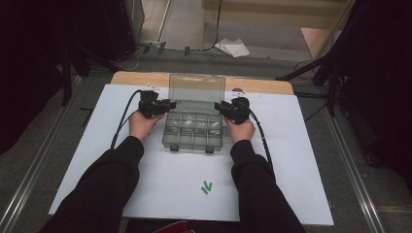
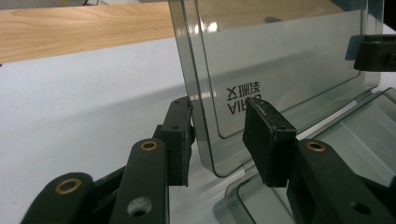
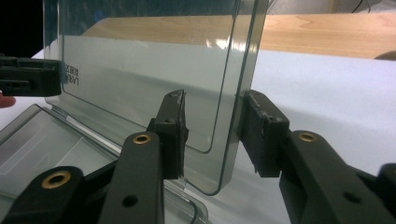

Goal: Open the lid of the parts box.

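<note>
The lid (image 1: 197, 87) is thin, stiff, smooth plastic, probably light and slippery. The left gripper (image 2: 217, 135) and right gripper (image 3: 212, 135) stand open astride its side edges.

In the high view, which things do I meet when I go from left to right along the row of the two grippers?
Left gripper → open lid of the clear compartment box → right gripper. Each gripper's fingers straddle one side edge of the lid without closing on it.

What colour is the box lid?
Clear smoky grey lid, best seen in the left gripper view.
</note>
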`<state>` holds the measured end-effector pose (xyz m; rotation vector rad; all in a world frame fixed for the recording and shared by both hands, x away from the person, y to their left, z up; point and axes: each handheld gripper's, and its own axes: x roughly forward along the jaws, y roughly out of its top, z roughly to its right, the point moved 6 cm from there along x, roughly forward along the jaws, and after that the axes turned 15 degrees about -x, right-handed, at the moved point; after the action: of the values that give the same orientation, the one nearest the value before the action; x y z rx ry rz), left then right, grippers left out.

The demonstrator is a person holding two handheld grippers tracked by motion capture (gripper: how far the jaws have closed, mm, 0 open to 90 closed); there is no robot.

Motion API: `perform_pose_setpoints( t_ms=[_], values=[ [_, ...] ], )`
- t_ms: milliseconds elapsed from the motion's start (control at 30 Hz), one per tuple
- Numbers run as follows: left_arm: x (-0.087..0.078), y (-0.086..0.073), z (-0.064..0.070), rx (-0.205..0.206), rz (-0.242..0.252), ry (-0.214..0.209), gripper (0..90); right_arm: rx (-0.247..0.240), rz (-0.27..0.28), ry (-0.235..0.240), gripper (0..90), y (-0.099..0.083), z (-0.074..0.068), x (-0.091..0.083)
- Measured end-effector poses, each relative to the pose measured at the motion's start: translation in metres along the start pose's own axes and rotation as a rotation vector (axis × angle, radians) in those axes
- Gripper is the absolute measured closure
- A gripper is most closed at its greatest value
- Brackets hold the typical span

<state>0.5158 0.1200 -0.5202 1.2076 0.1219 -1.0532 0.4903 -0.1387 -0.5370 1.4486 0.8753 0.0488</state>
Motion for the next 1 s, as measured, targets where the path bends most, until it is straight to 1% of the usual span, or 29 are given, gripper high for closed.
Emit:
perform_pose_setpoints(
  t_ms=[33, 67, 133, 233, 267, 300, 367, 433, 667, 800, 833, 933, 1000],
  values=[
    [0.001, 0.0, 0.0, -0.003, 0.002, 0.004, 60.9, 0.004, 0.0, -0.001, 62.4, 0.0, 0.0, 0.001],
    [0.002, -0.001, -0.001, -0.004, 0.0, 0.0, 60.9, 0.005, -0.001, 0.0, 62.0, 0.0, 0.0, 0.001],
    [0.003, -0.001, -0.001, -0.019, 0.0, 0.008, 60.9, 0.015, -0.006, 0.0, 61.2, -0.001, 0.0, 0.002],
    [0.006, -0.002, -0.002, -0.035, -0.003, -0.002, 60.0, 0.024, -0.011, 0.0, 59.9, -0.003, 0.001, 0.004],
    [0.006, -0.003, -0.003, -0.042, -0.007, -0.001, 59.9, 0.018, -0.012, 0.0, 59.3, -0.004, 0.001, 0.004],
    [0.006, -0.003, -0.003, -0.047, -0.007, -0.001, 59.9, 0.026, -0.013, 0.0, 58.8, -0.004, 0.001, 0.005],
    [0.006, -0.003, -0.003, -0.042, -0.013, 0.002, 59.5, 0.029, -0.014, 0.005, 58.7, -0.005, 0.002, 0.006],
    [0.007, -0.004, -0.003, -0.046, -0.017, 0.002, 58.8, 0.034, -0.019, 0.006, 58.6, -0.005, 0.002, 0.006],
    [0.008, -0.006, -0.005, -0.055, -0.027, 0.0, 58.0, 0.072, -0.024, 0.022, 55.8, -0.008, 0.002, 0.009],
    [0.009, -0.007, -0.006, -0.08, -0.024, -0.01, 57.8, 0.08, -0.024, 0.028, 54.8, -0.01, 0.003, 0.011],
    [0.009, -0.008, -0.007, -0.086, -0.031, -0.012, 57.7, 0.087, -0.027, 0.028, 54.6, -0.01, 0.003, 0.011],
    [0.01, -0.008, -0.008, -0.112, -0.03, -0.028, 56.8, 0.111, -0.039, 0.026, 54.0, -0.011, 0.003, 0.012],
    [0.01, -0.008, -0.008, -0.106, -0.03, -0.022, 56.7, 0.122, -0.043, 0.031, 54.0, -0.012, 0.003, 0.012]
  ],
)
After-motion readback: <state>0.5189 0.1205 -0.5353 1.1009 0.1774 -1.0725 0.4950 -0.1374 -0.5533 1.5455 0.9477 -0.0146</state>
